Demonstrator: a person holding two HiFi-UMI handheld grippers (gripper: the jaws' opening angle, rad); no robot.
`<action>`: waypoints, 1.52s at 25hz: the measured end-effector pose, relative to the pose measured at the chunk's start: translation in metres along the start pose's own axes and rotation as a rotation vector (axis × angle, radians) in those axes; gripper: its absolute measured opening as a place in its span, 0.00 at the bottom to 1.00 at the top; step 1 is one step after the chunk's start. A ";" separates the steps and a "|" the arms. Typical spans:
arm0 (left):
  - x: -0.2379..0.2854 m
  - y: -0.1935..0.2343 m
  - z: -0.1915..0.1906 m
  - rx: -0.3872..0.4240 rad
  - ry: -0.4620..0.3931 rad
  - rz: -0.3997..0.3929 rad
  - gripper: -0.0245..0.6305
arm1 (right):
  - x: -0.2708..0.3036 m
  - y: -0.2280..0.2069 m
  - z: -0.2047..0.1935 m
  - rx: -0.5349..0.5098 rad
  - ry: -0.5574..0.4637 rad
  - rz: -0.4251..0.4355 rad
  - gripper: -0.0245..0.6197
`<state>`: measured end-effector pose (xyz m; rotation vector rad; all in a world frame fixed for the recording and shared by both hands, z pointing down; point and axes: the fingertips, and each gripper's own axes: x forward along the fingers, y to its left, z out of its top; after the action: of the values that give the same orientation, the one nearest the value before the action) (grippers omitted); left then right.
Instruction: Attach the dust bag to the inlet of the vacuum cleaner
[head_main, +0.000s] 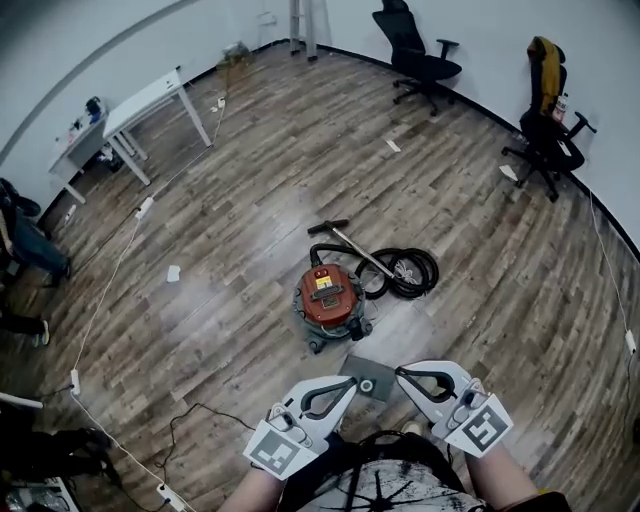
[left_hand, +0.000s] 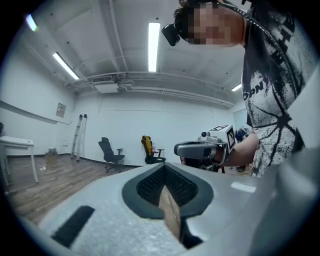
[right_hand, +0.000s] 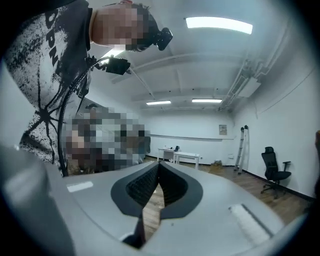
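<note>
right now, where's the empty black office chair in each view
Head view: black office chair at the top, right of centre.
Left gripper view: the chair left of centre, by the far wall.
Right gripper view: the chair at the far right.
Shared landmark: the ladder, left of the chair in every view.

The head view looks steeply down from the person's head onto the floor (head_main: 250, 200). The vacuum (head_main: 328, 295) lies mid-frame, and the left hand-held gripper (head_main: 350, 381) and right hand-held gripper (head_main: 400, 373) are close at the bottom edge. The left gripper view rides just behind its own jaws and looks level across the room to the far wall, with the right hand-held gripper crossing nearby. The right gripper view sits the same way on its gripper, facing level toward the bench (right_hand: 180, 156). All three views share the ladder (head_main: 303, 25) and a black chair (head_main: 415, 55).
</note>
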<state>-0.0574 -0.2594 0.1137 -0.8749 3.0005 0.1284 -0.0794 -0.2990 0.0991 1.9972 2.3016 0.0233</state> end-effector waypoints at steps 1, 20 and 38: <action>-0.001 -0.004 -0.004 0.000 0.003 0.038 0.04 | -0.006 0.001 -0.003 0.001 0.008 0.032 0.05; 0.012 -0.048 -0.039 -0.008 0.083 0.189 0.04 | -0.061 -0.007 -0.037 0.034 0.060 0.160 0.05; 0.014 0.061 -0.356 0.025 0.320 -0.036 0.04 | -0.047 0.052 -0.604 0.220 0.722 0.308 0.25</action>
<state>-0.0984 -0.2452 0.4722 -1.0380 3.2651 -0.0562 -0.0701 -0.3078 0.7068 2.7988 2.3913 0.6369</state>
